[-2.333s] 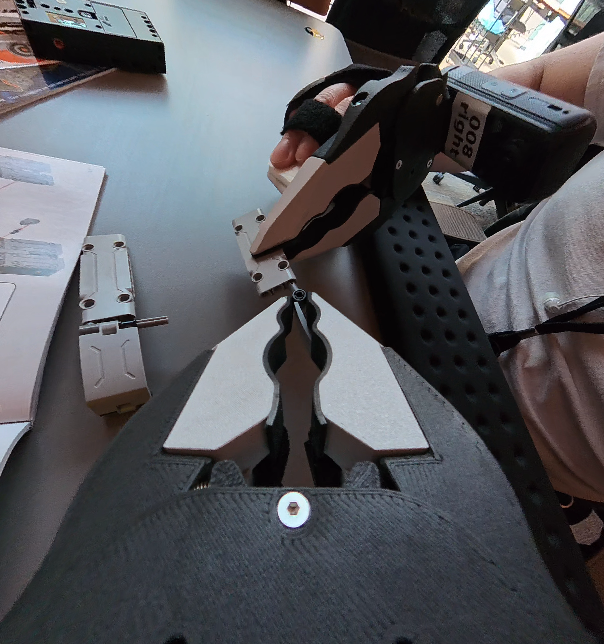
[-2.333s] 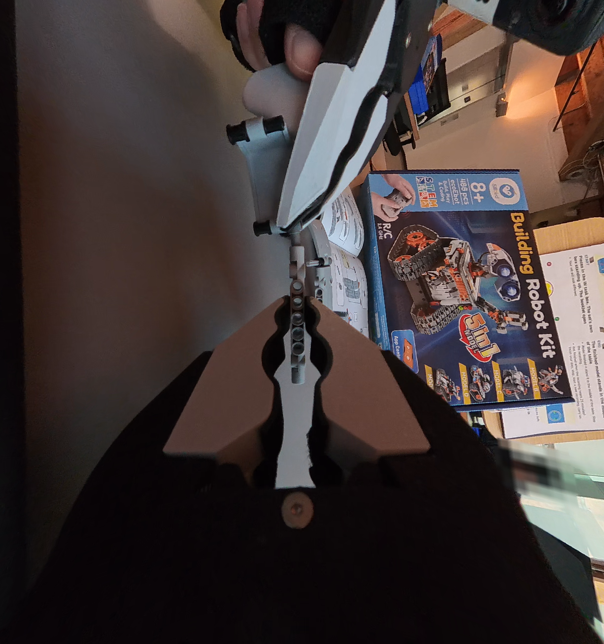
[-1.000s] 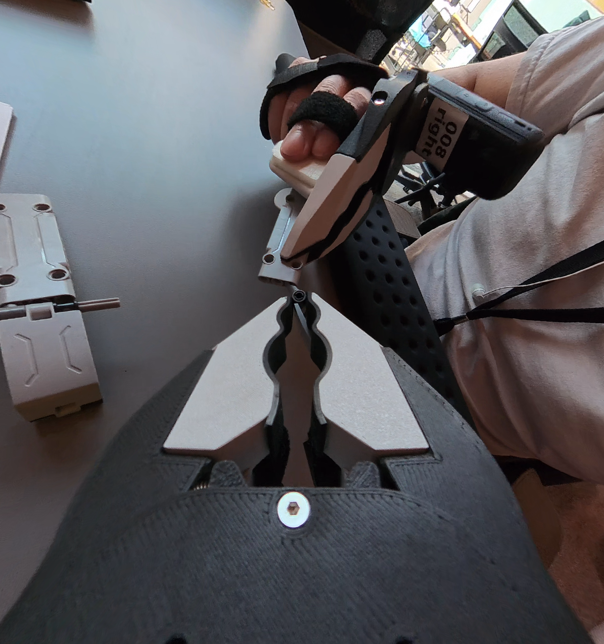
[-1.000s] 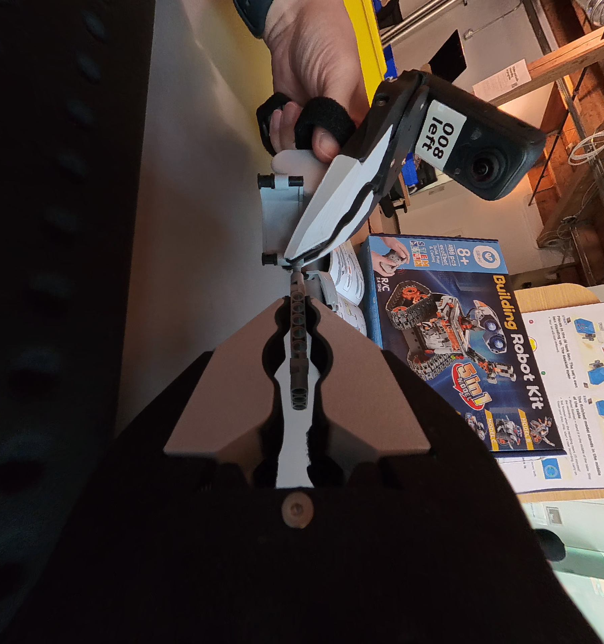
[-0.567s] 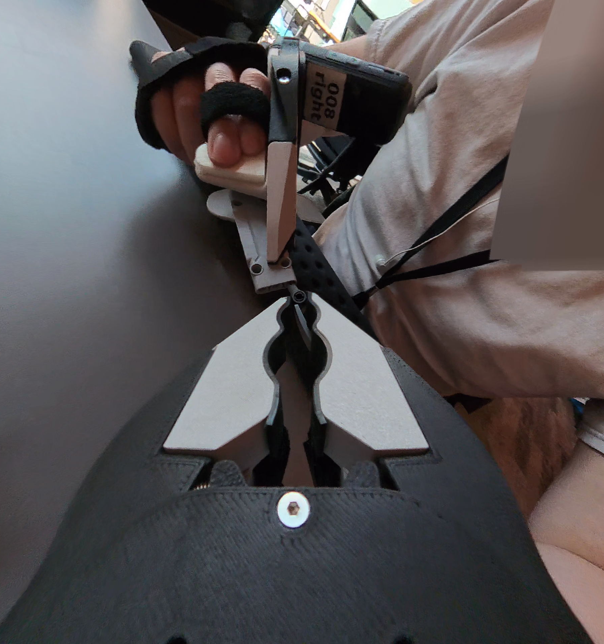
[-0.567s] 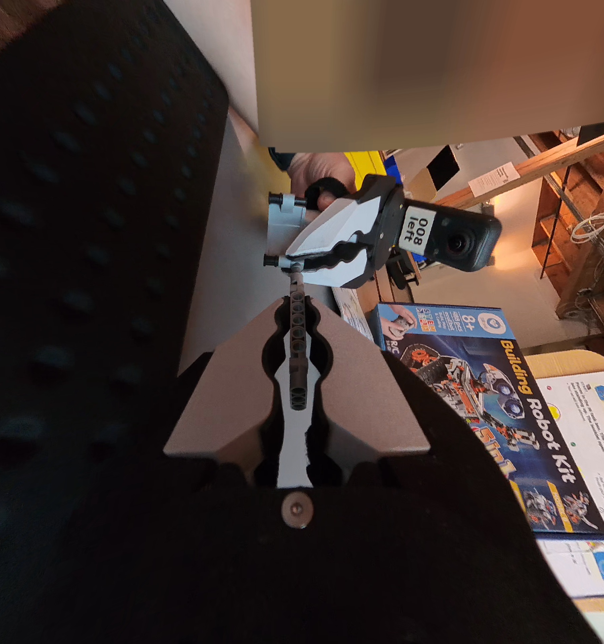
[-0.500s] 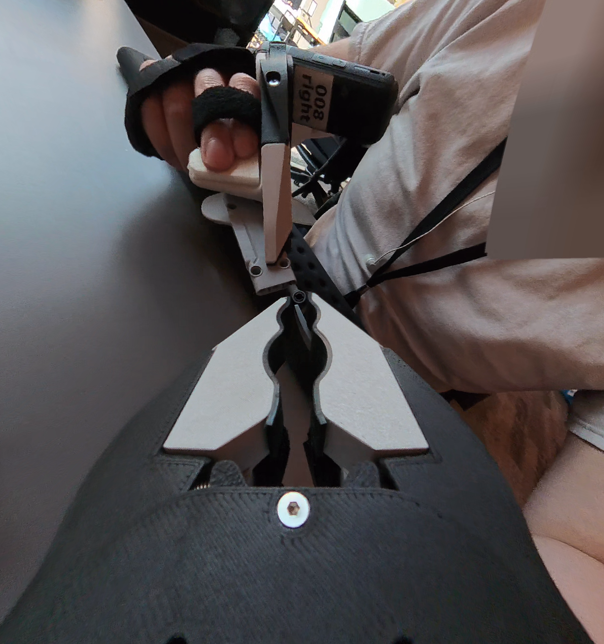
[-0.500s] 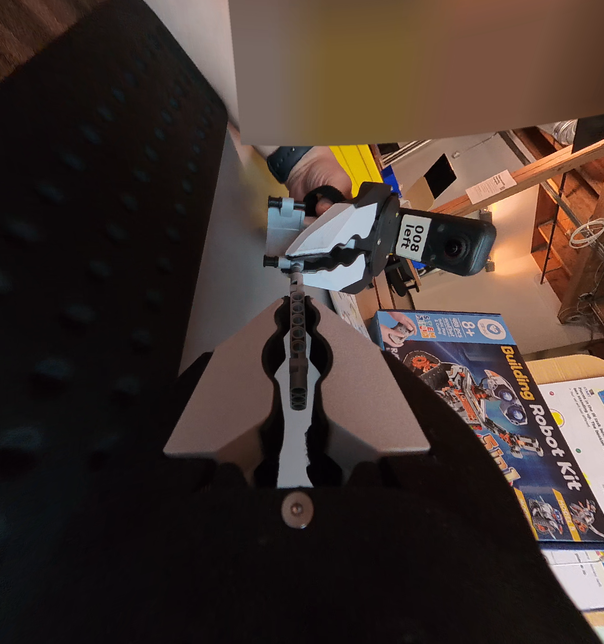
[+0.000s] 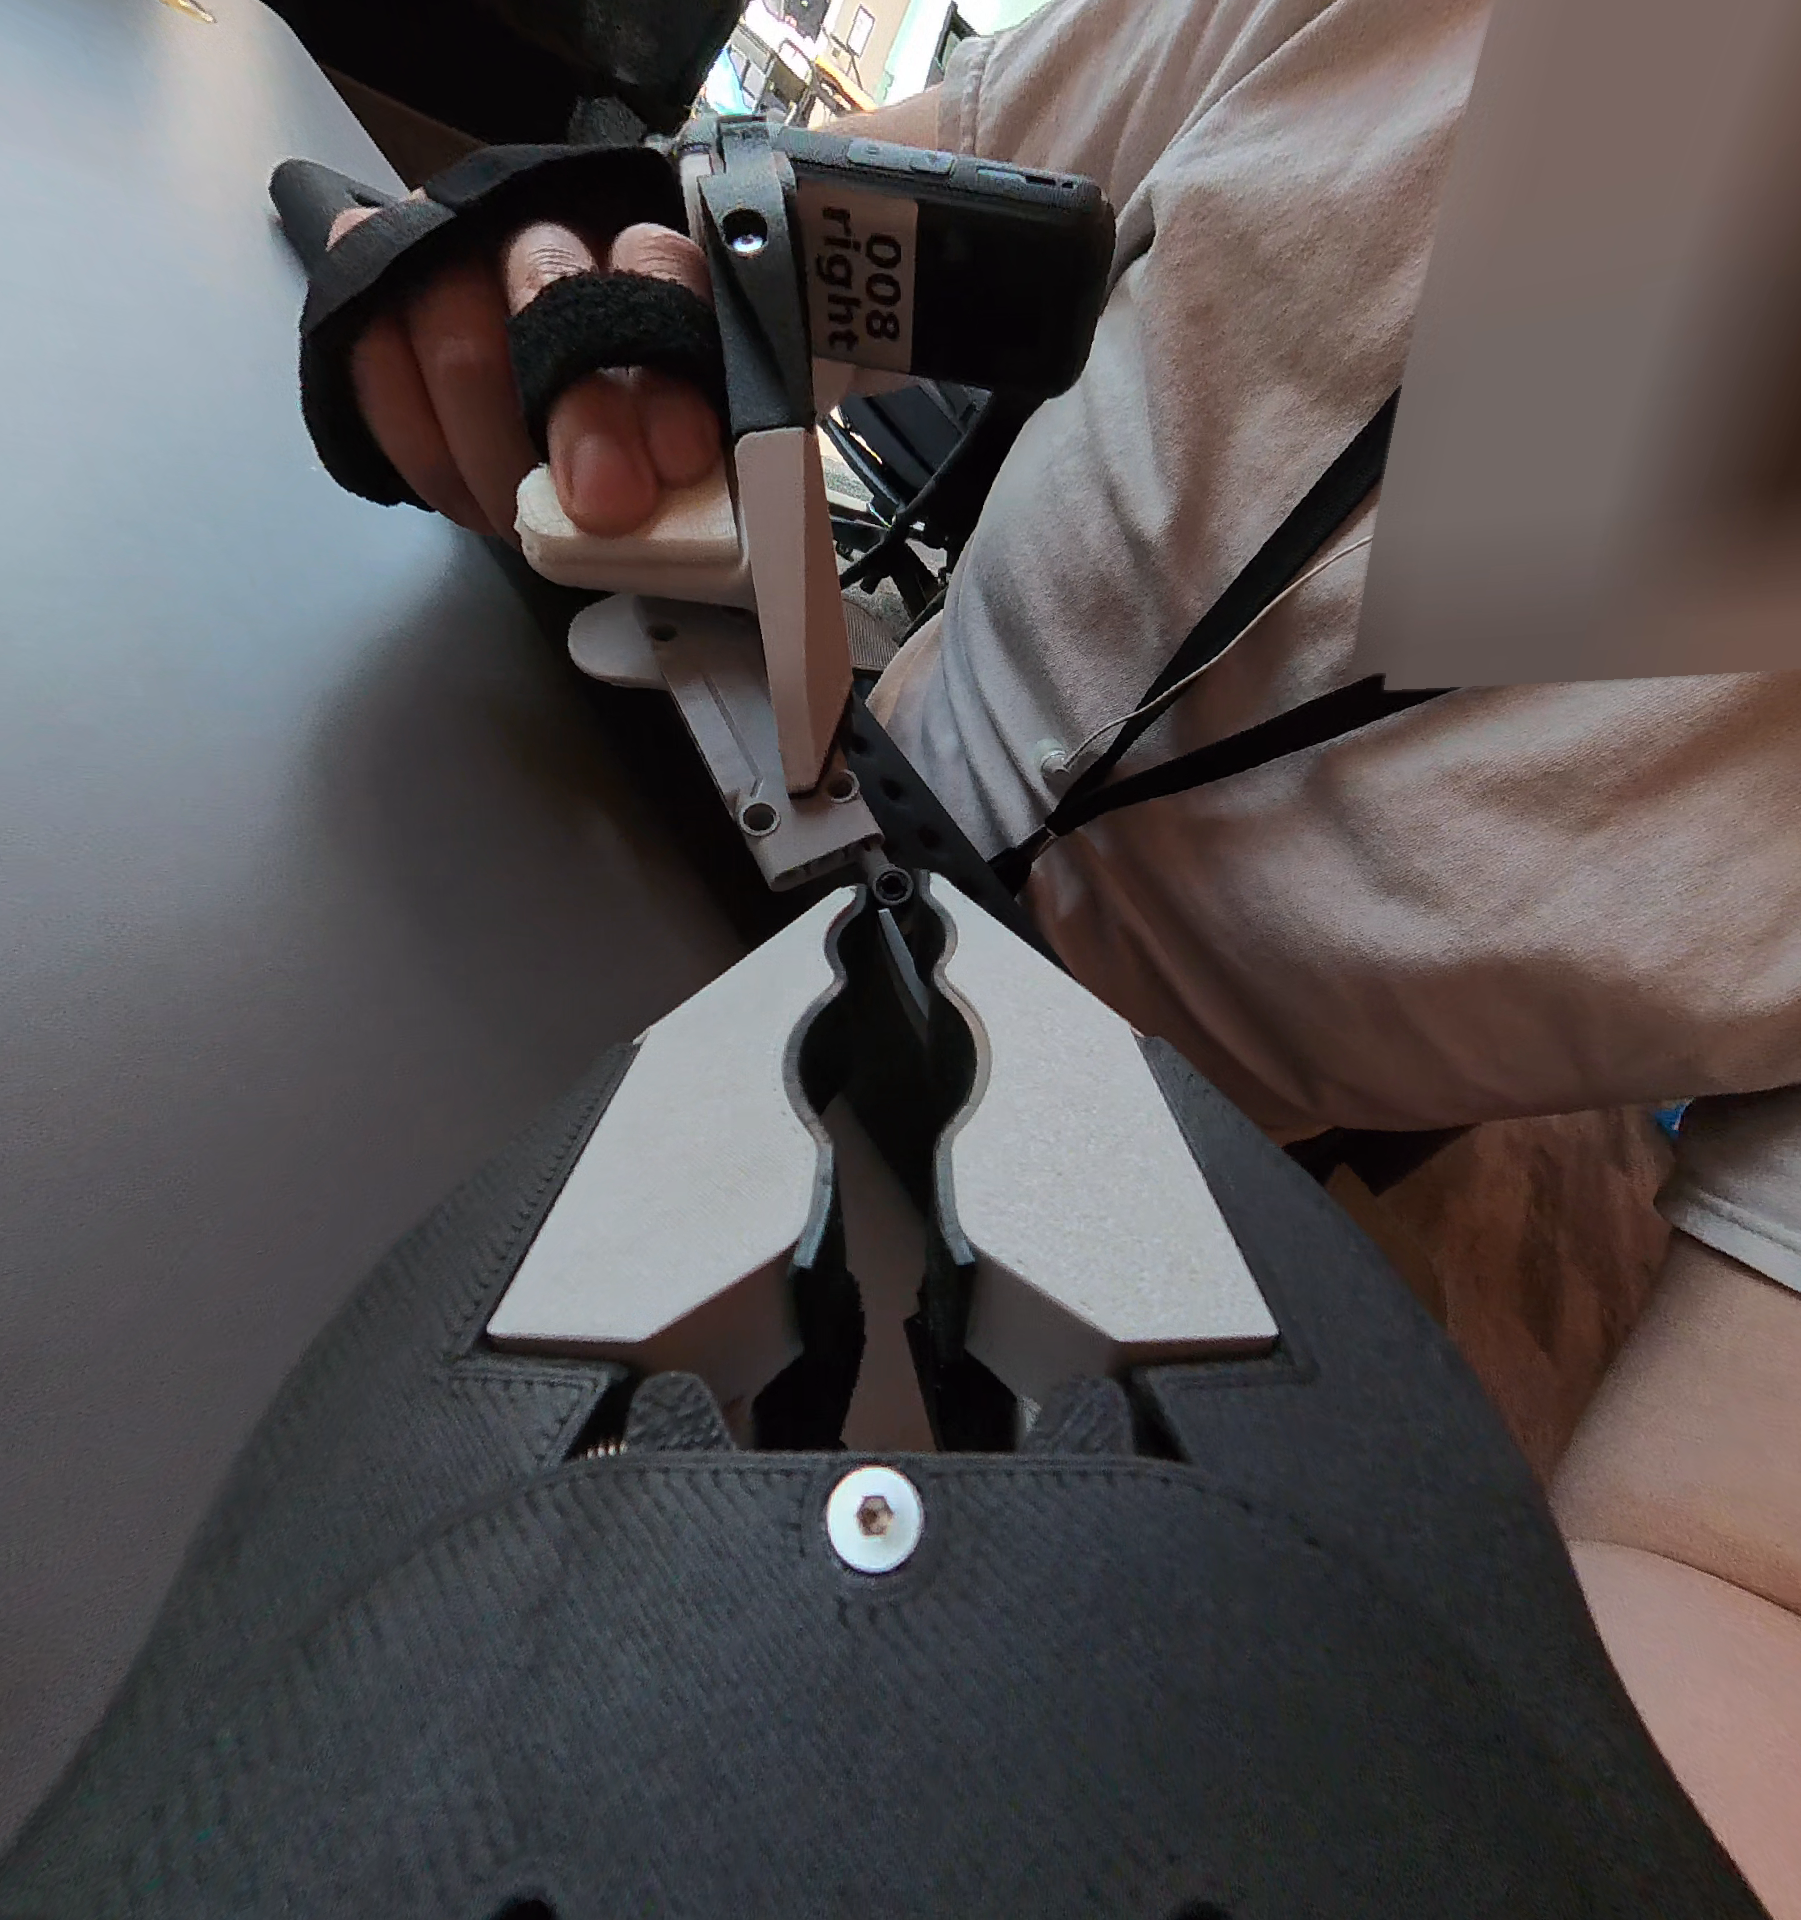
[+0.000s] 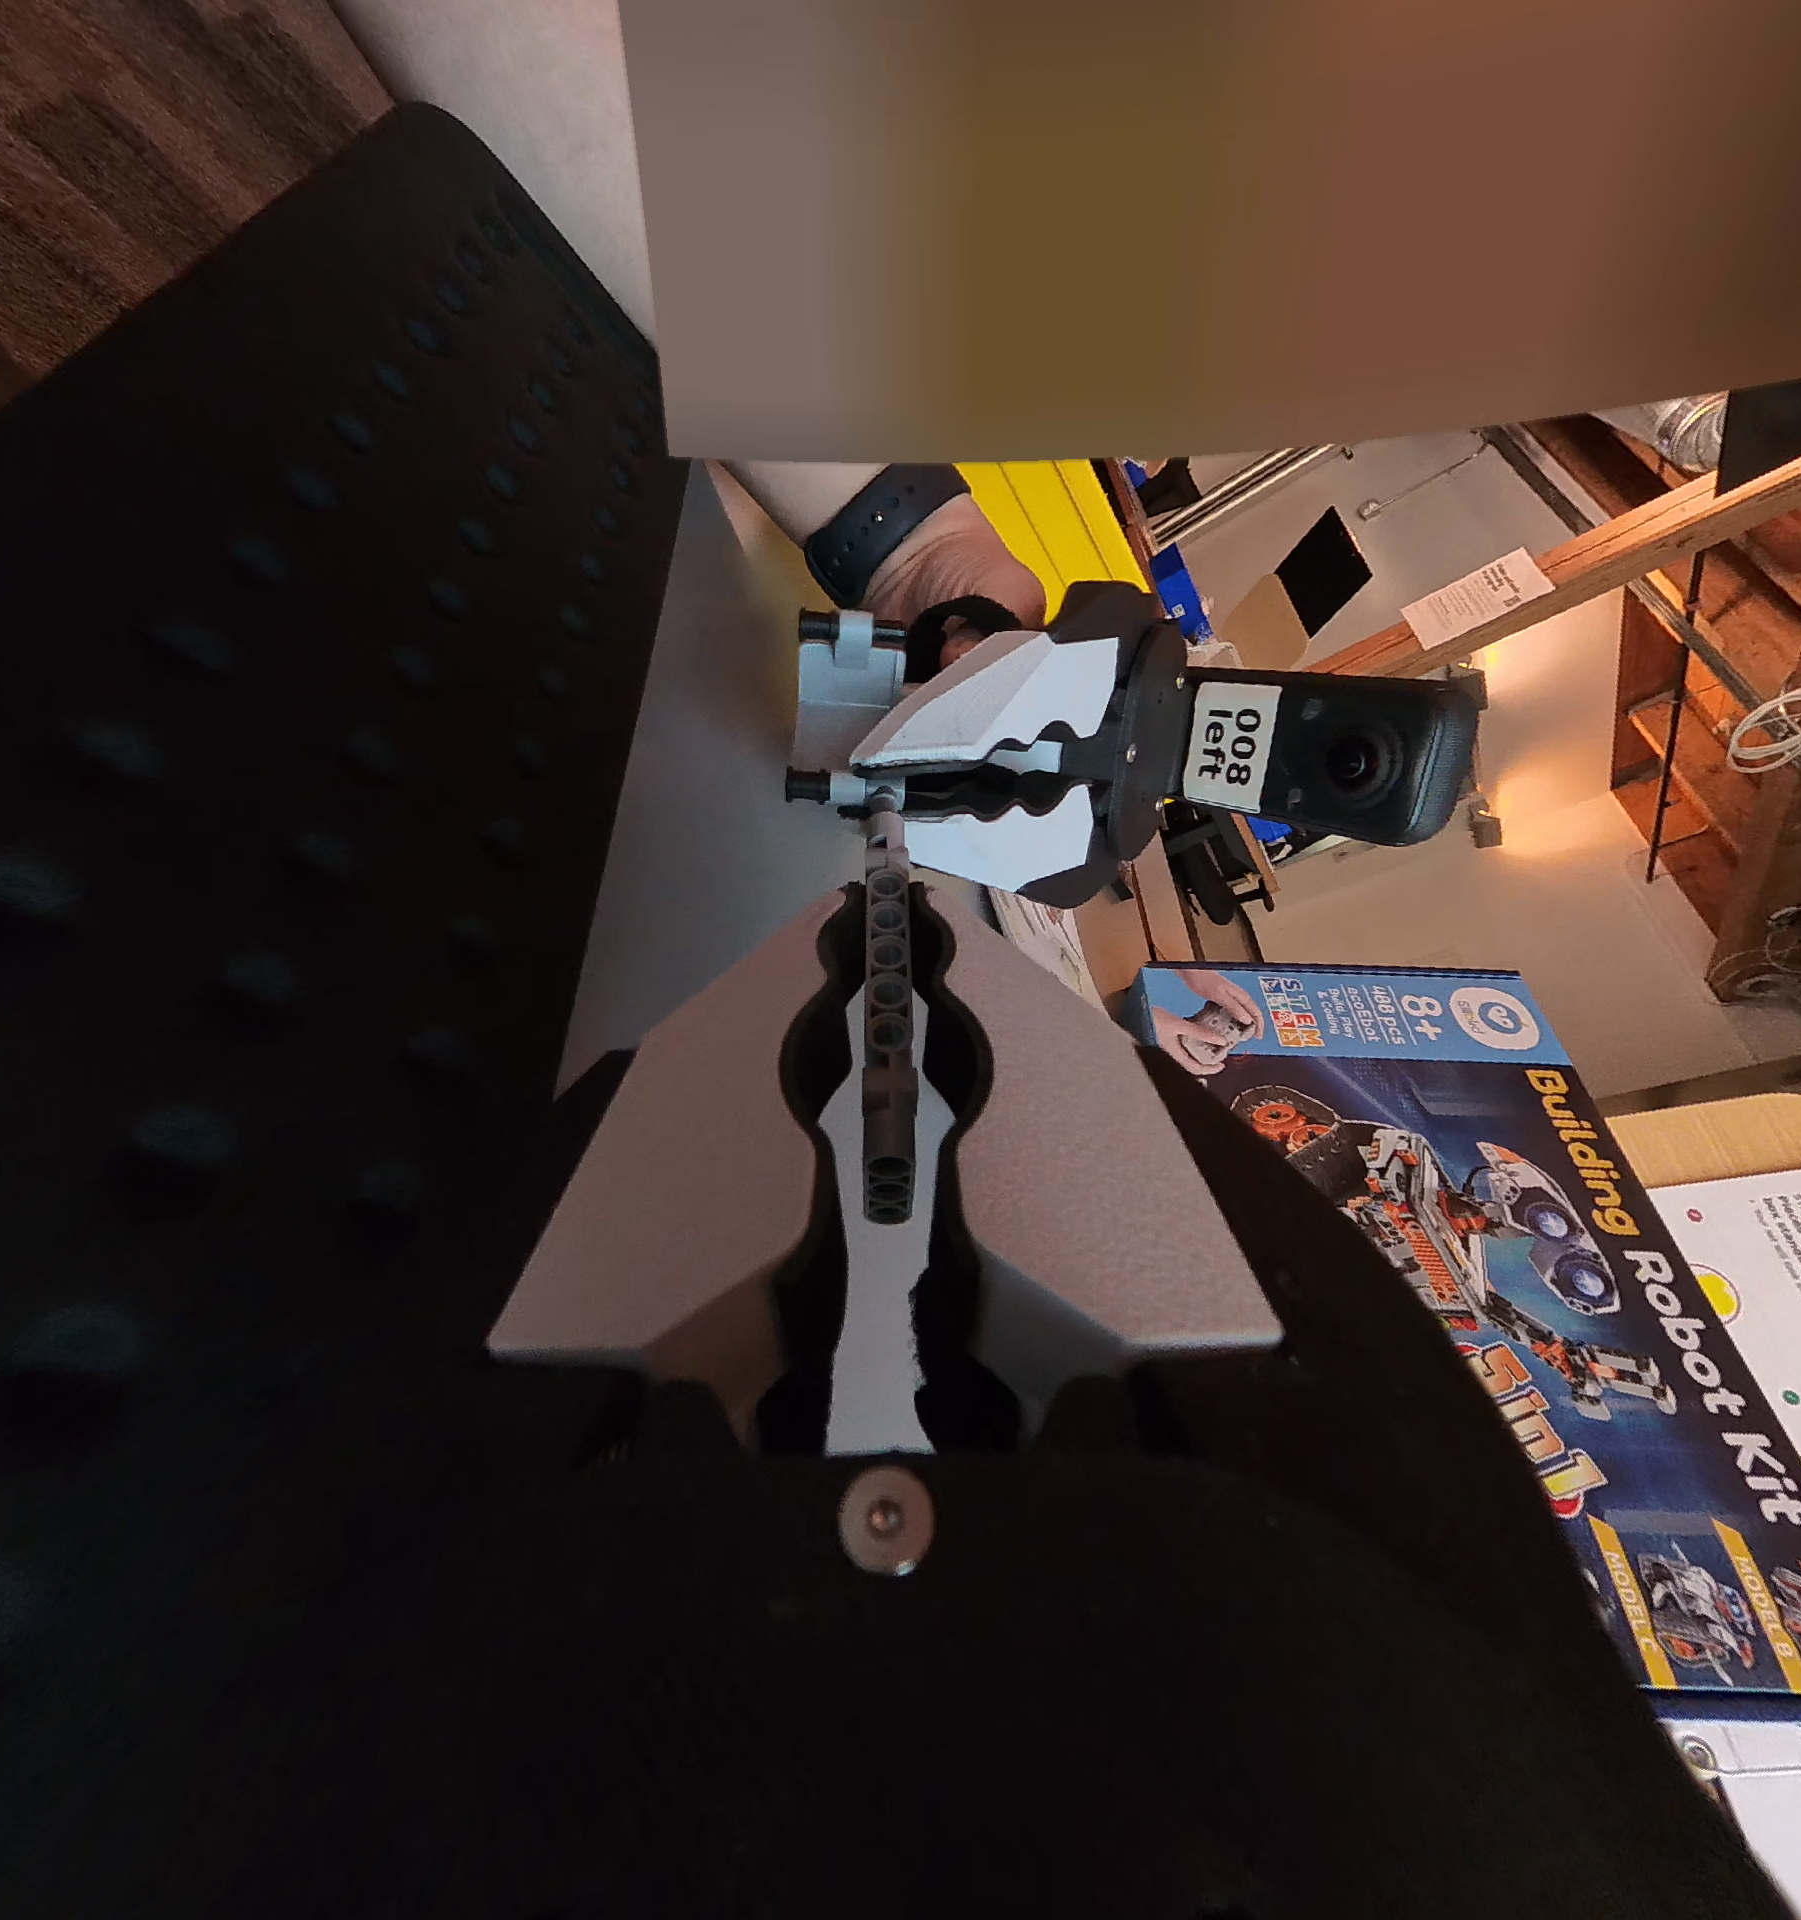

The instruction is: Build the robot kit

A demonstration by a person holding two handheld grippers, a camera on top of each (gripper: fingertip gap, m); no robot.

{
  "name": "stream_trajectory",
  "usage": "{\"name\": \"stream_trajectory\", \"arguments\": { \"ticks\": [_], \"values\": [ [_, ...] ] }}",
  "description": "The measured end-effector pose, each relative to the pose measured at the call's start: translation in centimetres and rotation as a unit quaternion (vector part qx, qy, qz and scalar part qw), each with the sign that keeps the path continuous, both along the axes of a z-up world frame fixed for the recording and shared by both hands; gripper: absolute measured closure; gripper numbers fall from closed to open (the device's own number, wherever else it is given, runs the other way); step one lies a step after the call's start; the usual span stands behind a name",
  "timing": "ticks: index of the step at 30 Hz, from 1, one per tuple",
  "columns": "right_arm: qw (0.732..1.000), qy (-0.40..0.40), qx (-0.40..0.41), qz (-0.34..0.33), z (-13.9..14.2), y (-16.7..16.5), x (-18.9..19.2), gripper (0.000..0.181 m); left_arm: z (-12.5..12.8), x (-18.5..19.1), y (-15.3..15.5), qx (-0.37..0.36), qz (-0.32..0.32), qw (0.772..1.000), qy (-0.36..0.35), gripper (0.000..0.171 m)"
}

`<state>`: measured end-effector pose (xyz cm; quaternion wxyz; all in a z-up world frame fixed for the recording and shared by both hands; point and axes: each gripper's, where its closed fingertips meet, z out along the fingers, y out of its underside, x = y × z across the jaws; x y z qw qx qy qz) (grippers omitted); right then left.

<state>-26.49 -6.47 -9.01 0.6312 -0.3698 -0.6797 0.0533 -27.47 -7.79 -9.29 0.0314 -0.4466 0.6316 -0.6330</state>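
My left gripper (image 9: 891,902) is shut on a light grey piece with black pins, seen edge-on between its fingers. The piece shows plainly in the right wrist view (image 10: 840,707), where the left gripper (image 10: 865,781) is farther off. My right gripper (image 10: 888,896) is shut on a grey panel with rows of holes along its edge (image 10: 888,1003). In the left wrist view the right gripper (image 9: 818,781) grips this panel (image 9: 735,743) from above. The two pieces meet tip to tip at a short axle (image 10: 880,826), held in the air beside the table edge.
The dark table (image 9: 200,727) lies to the left. A black perforated chair back (image 10: 304,727) is close by, and the person's beige shirt (image 9: 1291,831) is on the right. A blue kit box (image 10: 1498,1247) and printed sheets (image 10: 1769,1278) lie beyond. The grippers are tip to tip, or close to it.
Both grippers swung away from the table toward the person, still shut on their pieces. The right gripper turned edge-on to the left view. The loose grey parts and booklet left the view.
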Motion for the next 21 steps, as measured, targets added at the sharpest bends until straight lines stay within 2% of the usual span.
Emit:
{"name": "stream_trajectory", "arguments": {
  "ticks": [14,21],
  "values": [
    [1.000,0.004,-0.021,0.002,-0.05,0.03,-0.01,0.175,-0.03,0.03,0.08,-0.012,0.001,1.000,0.007,0.167],
    [0.999,-0.015,0.044,-0.002,-0.11,-0.38,-0.24,0.175,-0.20,-0.20,-0.32,0.022,-0.002,1.000,0.007,0.167]
  ]
}}
